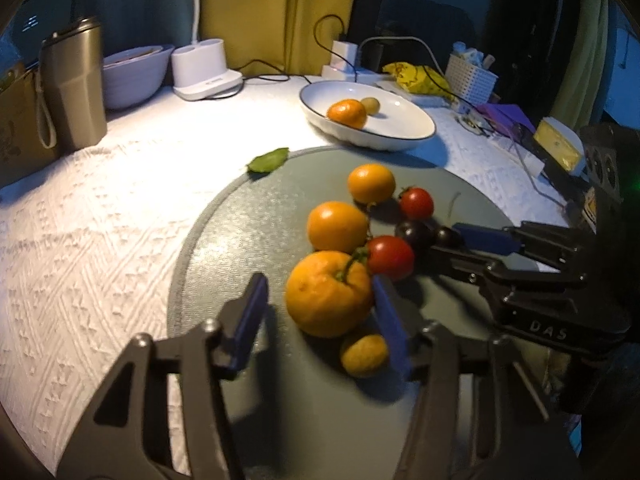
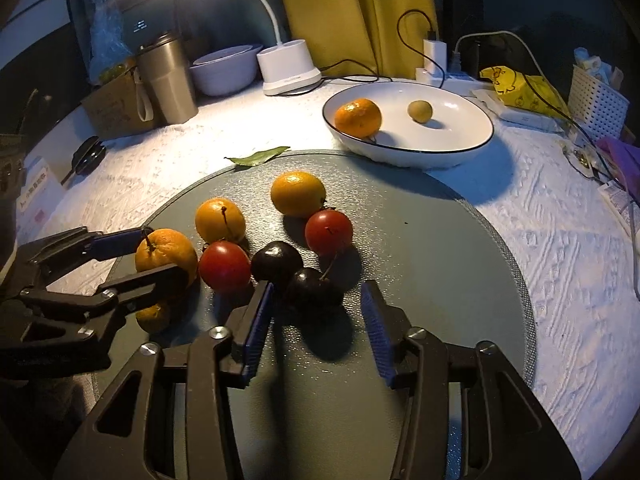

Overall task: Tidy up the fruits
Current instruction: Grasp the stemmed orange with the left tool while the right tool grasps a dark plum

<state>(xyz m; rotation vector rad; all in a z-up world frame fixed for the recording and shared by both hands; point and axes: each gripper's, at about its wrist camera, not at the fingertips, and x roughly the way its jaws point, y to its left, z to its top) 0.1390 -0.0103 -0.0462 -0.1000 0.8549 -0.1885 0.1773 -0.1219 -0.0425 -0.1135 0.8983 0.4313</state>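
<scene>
- Orange fruit is gathered on a grey round mat [image 2: 460, 240]; a stemmed mandarin [image 1: 328, 294] is bracketed by the left gripper [image 1: 320, 320], whose right pad seems to touch it while the left pad stands clear, so nothing is clamped.
- A dark cherry [image 2: 316, 286] sits between the released pads of the right gripper [image 2: 318, 328], untouched.
- A white plate [image 2: 460, 148], far right, already holds a mandarin and a small yellowish fruit.
- If the left pads are closed off-centre, the mandarin may be rolled into the red tomato [image 1: 390, 258] beside it.
- The cherry could be squeezed out sideways.
- A small kumquat [image 1: 364, 354] is partly hidden beneath the mandarin; near mat edges are cut off.
</scene>
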